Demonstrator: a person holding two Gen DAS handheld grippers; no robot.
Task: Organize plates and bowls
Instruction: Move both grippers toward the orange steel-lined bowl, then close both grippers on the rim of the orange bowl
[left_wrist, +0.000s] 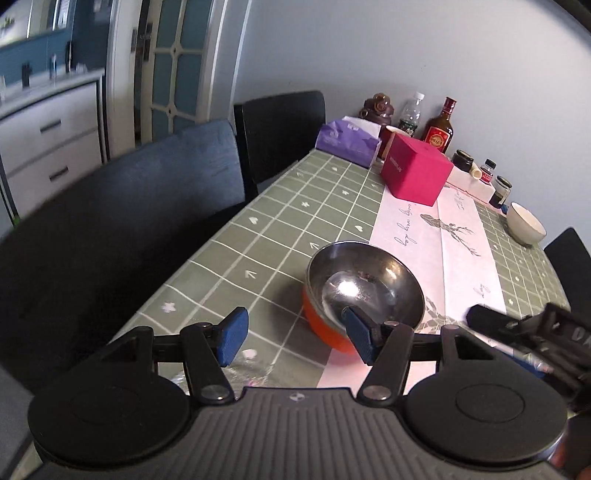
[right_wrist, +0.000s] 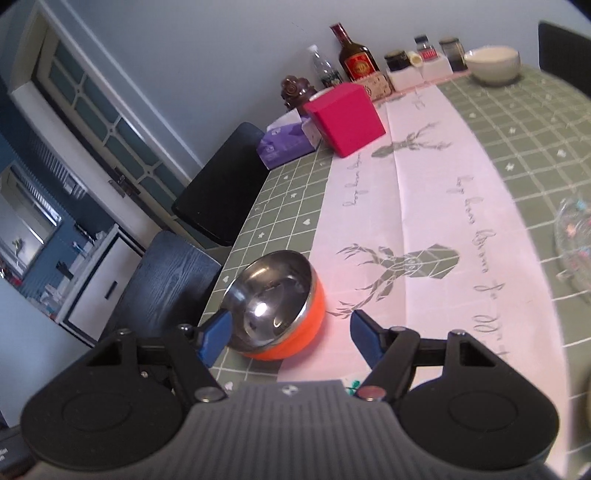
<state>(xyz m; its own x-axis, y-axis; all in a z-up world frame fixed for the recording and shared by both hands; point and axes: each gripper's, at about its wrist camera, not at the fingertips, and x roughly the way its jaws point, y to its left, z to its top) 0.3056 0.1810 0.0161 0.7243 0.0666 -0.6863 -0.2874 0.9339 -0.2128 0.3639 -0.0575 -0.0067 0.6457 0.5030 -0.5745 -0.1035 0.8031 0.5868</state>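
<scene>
Both my jaws stand apart, empty; I should straddle the orange-shelled round steel bowl (right_wrist: 275, 306)'s rim squarely before closing.

the left gripper (left_wrist: 297, 338) has a grey ribbed housing with a small round black-and-white mark at its top centre. on either side sits a black round disc with a fainter circle pressed into it. two black arms with triangular cut-outs run forward from silver rivets, and each ends in a blue textured pad (left_wrist: 233, 335). the right gripper (right_wrist: 290, 338) is built the same: grey ribbed body, black discs, black linkages and blue pads (right_wrist: 214, 338). one of its two pivot rivets looks silver, the other reddish. seen from the left camera, its side is black with pale lettering too blurred to read.
</scene>
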